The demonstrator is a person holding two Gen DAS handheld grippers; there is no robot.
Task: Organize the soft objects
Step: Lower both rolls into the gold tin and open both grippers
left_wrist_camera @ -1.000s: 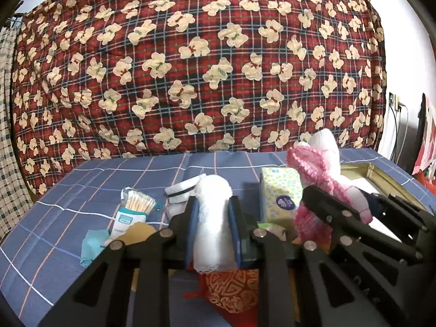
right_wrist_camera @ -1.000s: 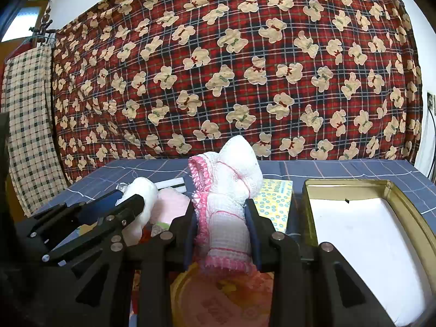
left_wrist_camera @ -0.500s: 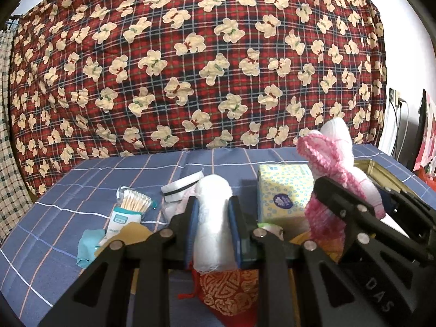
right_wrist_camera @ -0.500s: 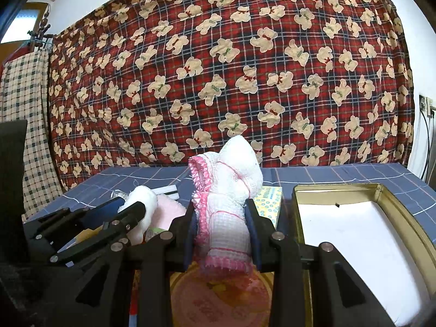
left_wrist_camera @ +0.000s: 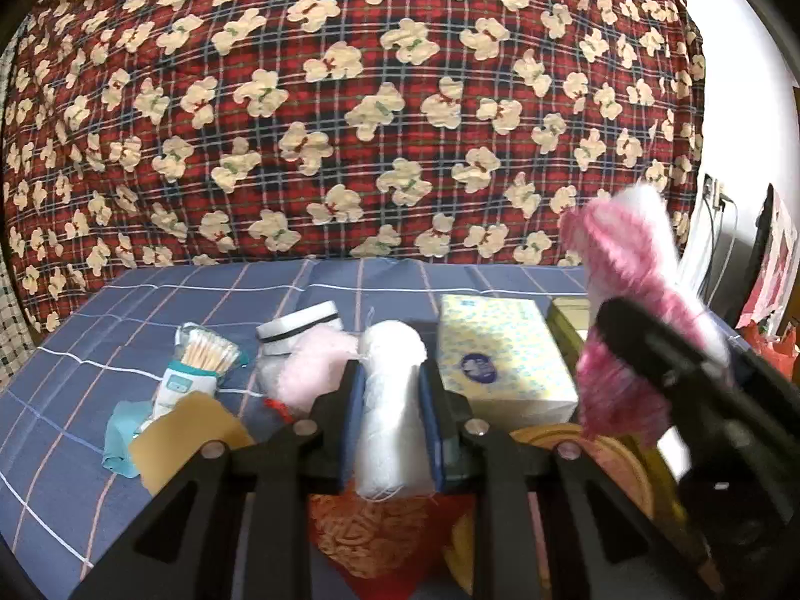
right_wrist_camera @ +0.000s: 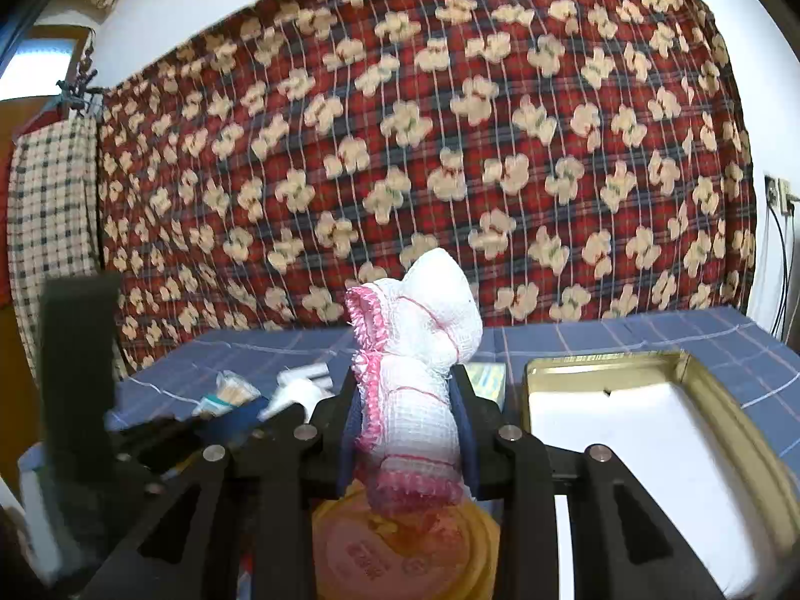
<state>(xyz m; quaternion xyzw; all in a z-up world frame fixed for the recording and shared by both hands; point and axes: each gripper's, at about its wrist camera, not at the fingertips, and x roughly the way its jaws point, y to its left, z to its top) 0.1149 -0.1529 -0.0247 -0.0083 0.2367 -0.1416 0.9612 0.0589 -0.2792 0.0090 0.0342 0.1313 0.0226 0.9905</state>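
A white gauzy roll [left_wrist_camera: 387, 400] is pinched upright between the blue pads of the left hand-held gripper [left_wrist_camera: 389, 402], loose threads dangling at its bottom end and its rounded top poking up above the pads. A white waffle-knit cloth with frilly pink trim [right_wrist_camera: 417, 375] is squeezed in the right hand-held gripper [right_wrist_camera: 407, 430], bunched into a lumpy upright bundle, the frill running down its left edge and around the bottom. A fluffy pale pink puff [left_wrist_camera: 312, 367] is left lying on the blue checked tabletop [left_wrist_camera: 125, 310], just left of the white roll.
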